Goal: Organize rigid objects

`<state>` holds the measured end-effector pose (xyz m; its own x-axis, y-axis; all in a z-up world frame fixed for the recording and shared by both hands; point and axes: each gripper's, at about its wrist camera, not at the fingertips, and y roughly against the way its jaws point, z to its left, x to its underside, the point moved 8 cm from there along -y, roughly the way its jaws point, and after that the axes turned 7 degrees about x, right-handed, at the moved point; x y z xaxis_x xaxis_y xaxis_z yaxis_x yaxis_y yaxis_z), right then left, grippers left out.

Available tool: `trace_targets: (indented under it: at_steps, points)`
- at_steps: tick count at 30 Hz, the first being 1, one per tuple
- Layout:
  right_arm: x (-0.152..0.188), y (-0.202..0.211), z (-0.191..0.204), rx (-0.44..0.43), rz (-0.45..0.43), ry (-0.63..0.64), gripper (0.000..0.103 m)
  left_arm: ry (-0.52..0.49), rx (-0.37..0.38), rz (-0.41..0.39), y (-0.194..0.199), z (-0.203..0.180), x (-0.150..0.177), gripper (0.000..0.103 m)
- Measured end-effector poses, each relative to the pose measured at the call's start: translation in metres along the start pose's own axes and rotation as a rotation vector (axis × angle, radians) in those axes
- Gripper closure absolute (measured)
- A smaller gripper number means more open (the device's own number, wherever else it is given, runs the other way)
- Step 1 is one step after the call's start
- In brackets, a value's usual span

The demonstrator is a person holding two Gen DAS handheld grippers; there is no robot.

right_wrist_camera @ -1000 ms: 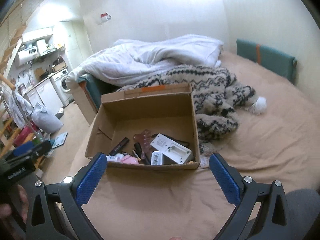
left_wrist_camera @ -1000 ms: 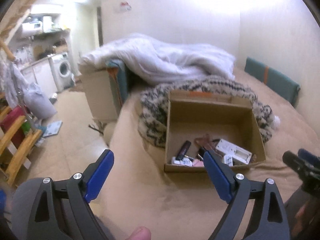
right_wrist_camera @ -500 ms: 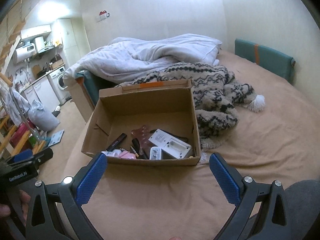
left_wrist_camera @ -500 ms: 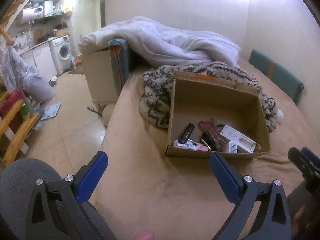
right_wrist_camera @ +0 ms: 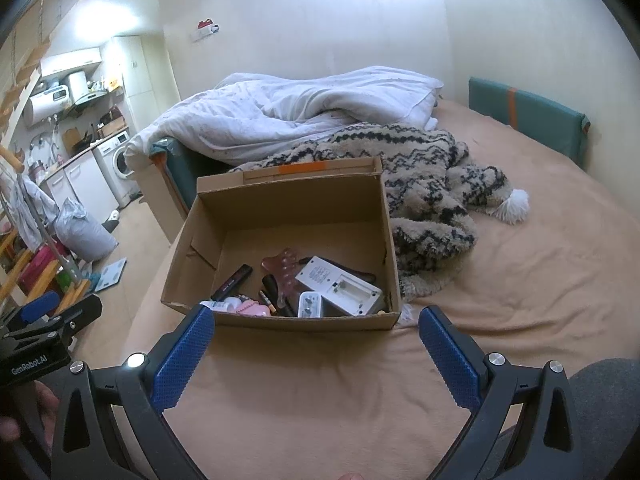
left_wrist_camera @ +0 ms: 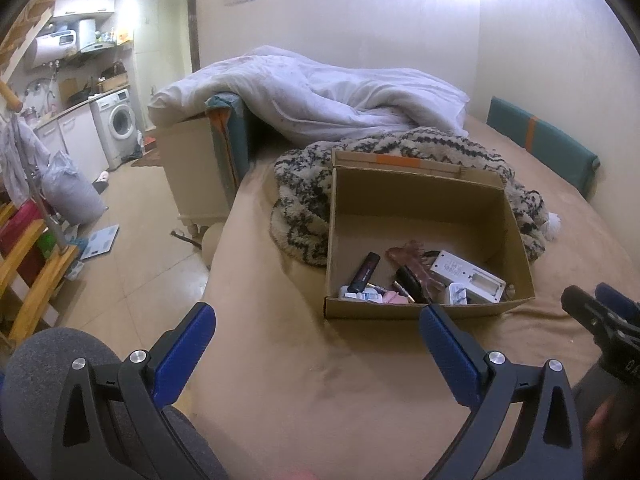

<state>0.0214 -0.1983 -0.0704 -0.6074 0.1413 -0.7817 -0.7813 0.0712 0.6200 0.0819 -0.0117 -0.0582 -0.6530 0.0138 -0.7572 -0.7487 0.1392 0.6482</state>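
Cardboard box (right_wrist_camera: 288,216) sits on the bed (right_wrist_camera: 520,280), the rigid items (right_wrist_camera: 312,288) heaped at its near end. Both grippers, left (left_wrist_camera: 316,344) and right (right_wrist_camera: 316,344), hover with jaws wide and empty. This fits items either gathered or awaiting sorting.

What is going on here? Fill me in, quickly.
A person holds a hand-held gripper in each hand over a tan-covered bed. The left hand-held gripper and right hand-held gripper are both open and empty. Ahead sits an open brown cardboard box holding small items, among them a white rectangular device and a black tube.
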Motion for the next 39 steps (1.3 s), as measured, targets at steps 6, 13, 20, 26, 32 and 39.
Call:
trace_targets:
  at_steps: [6, 13, 20, 26, 32, 39]
  points:
    - [0.0005, 0.0004, 0.0003, 0.002, 0.003, -0.001, 0.000, 0.002, -0.001, 0.000, 0.0005, 0.0003, -0.0002, 0.001]
    - [0.0008, 0.0003, 0.0003, 0.003, 0.003, -0.001, 0.000, 0.003, -0.002, 0.000, 0.0003, 0.0004, -0.0003, 0.001]
    - [0.0005, 0.0002, -0.0002, 0.003, 0.004, -0.002, 0.000, 0.002, -0.002, 0.000, 0.0006, 0.0004, -0.0004, 0.001]
    - [0.0006, 0.0002, -0.0003, 0.003, 0.003, 0.000, 0.000, 0.002, -0.003, 0.001, 0.0005, 0.0004, -0.0004, 0.001]
    - [0.0006, 0.0000, -0.0003, 0.002, 0.004, -0.001, 0.000, 0.010, -0.001, 0.005, -0.0006, 0.0017, -0.0002, 0.001]
    - [0.0014, 0.0001, -0.0002, 0.003, 0.007, -0.003, 0.000, 0.016, 0.004, 0.009, -0.0038, 0.0018, 0.0012, 0.001]
